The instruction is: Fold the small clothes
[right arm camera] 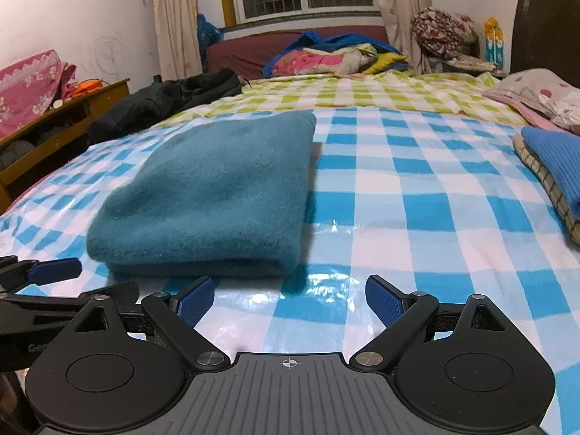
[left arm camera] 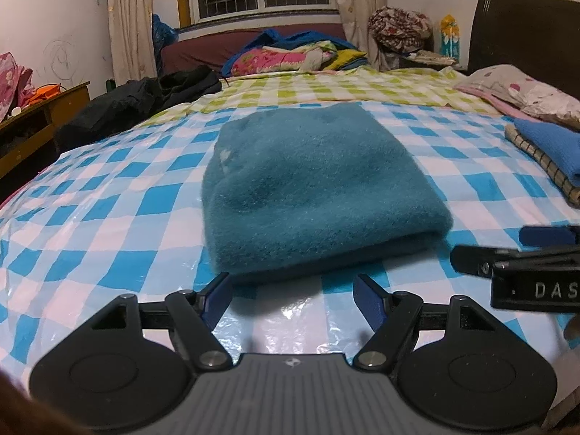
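Left wrist view: left gripper [left arm camera: 293, 299] and right gripper [right arm camera: 289, 301] both spread, empty, just short of folded sweater [left arm camera: 311, 188]. Could snag only top layer, undoing fold.

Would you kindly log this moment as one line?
teal garment: folded on bed | left gripper: open, empty | right gripper: open, empty

teal folded garment [left arm camera: 311, 188]: 1 | grippers: 2 | stacked folded clothes right of it [left arm camera: 543, 152]: 2 | black garment heap [left arm camera: 137, 105]: 1
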